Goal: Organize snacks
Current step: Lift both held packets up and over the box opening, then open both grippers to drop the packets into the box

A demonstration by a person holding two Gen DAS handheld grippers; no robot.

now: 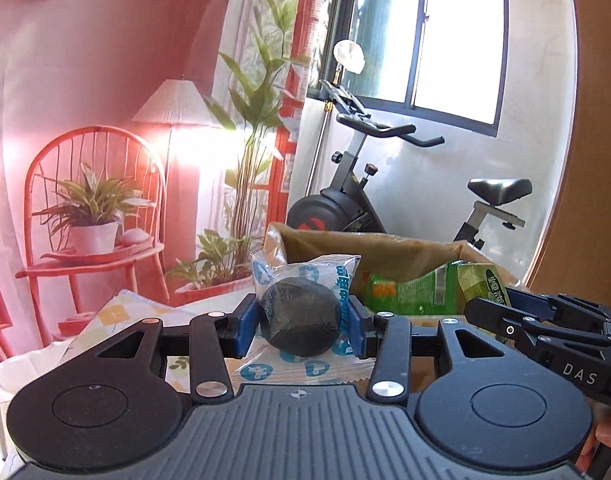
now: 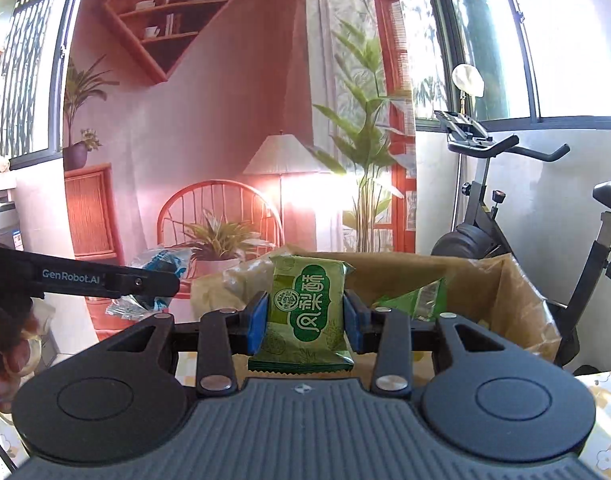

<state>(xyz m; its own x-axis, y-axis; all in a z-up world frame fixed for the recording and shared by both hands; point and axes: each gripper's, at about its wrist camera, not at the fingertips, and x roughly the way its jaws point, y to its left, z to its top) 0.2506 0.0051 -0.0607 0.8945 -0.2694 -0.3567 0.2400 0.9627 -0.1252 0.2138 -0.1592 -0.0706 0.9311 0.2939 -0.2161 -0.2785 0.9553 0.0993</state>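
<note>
Two wrapped snacks are up in the air at once, each pinched between a pair of blue pads. The left gripper is clamped on a clear blue-printed packet holding a dark round cake, raised just short of the near rim of the cardboard box. The right gripper is closed on a green pineapple-cake packet, held upright in front of the same box's open top, whose brown paper-lined wall rises on the right. Another green packet already lies inside, toward the far right corner. Dropping both snacks in looks like the step in hand, so each gripper should travel past the rim and over the opening before its pads part, one after the other, since the two tools sit close together and could knock. The crinkly wrappers may cling to a pad, so a wide release low in the box seems wise. Behind stand an exercise bike and a printed backdrop.
</note>
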